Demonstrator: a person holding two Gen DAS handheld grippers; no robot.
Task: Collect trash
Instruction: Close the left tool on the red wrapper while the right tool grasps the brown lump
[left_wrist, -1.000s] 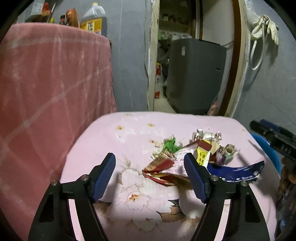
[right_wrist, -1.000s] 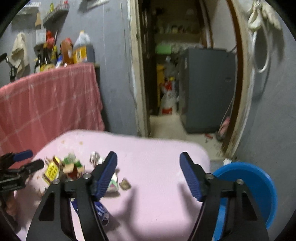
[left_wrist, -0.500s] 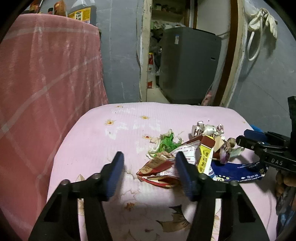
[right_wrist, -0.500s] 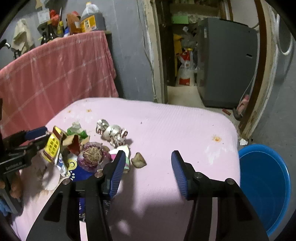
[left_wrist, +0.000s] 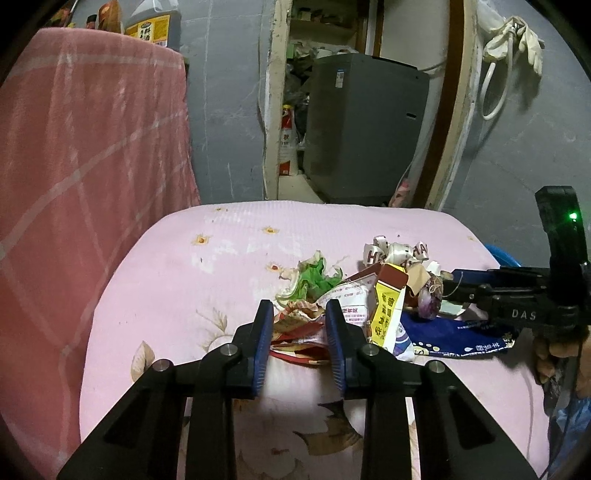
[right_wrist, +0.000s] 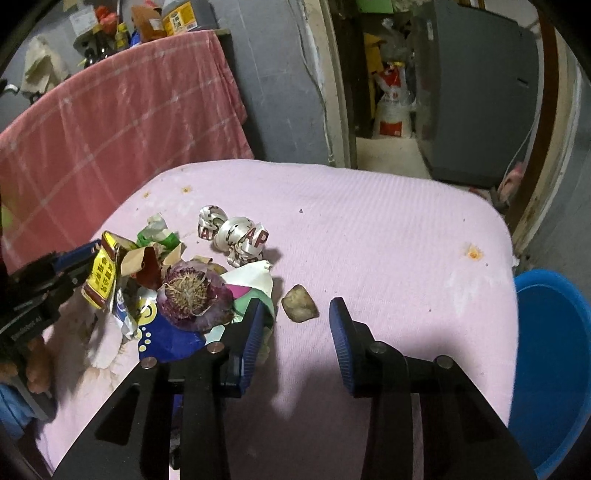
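A heap of trash lies on the pink flowered cover: a red-and-white crumpled wrapper, a yellow carton, a green wrapper, a lettered ribbon, a purple onion piece, a blue packet and a brown lump. My left gripper is closing, with the crumpled wrapper between its blue pads; no pressing shows. My right gripper is closing too, its tips on either side of the brown lump and apart from it.
A blue bucket stands on the floor past the table's right edge. A red checked cloth hangs at the left with bottles on top. A grey machine stands in the doorway behind. A person's hand holds the right gripper.
Both pairs of jaws have narrowed a lot. The left gripper has come in around the crumpled wrapper. The right gripper has tipped down and moved closer to the heap, to the brown lump.
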